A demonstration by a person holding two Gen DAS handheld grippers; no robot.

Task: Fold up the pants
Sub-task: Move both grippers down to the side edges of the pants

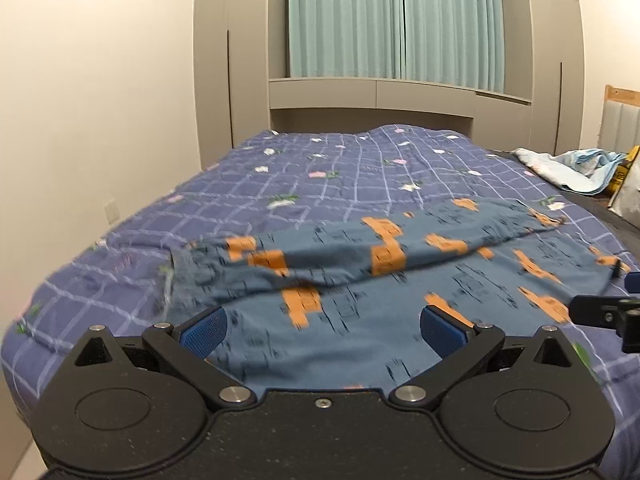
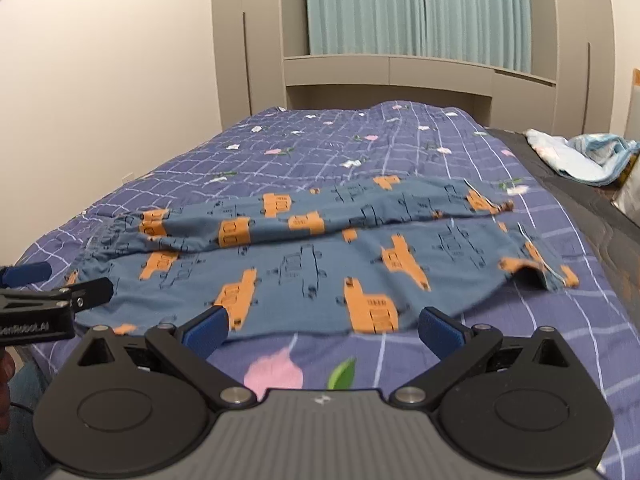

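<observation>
I see two blue fingers (image 1: 204, 326) on my left gripper (image 1: 324, 326), spread wide and holding nothing. Between them lies the blue fabric of the one pair of pants (image 1: 360, 280), which fills the gap and runs on toward 12 o'clock; whether the pads touch the cloth I cannot tell.

My right gripper (image 2: 324, 326) also has two blue fingers (image 2: 440, 328) set wide apart and empty. Its tips sit just at the near hem of the pants (image 2: 320, 264): the fabric lies from 10 to 1 o'clock ahead, while bare quilt shows between the pads.

The pants, printed with orange vehicles, lie stretched crosswise on the bed (image 1: 320, 168), the far leg folded partly over the near one, with the gathered waistband toward 9 o'clock and the leg cuffs toward 3 o'clock.

Each gripper shows at the edge of the other's view: the right one at 3 o'clock in the left view, the left one at 9 o'clock in the right view.

One crumpled light blue blanket (image 2: 588, 156) lies at 2 o'clock, well apart from the pants.
</observation>
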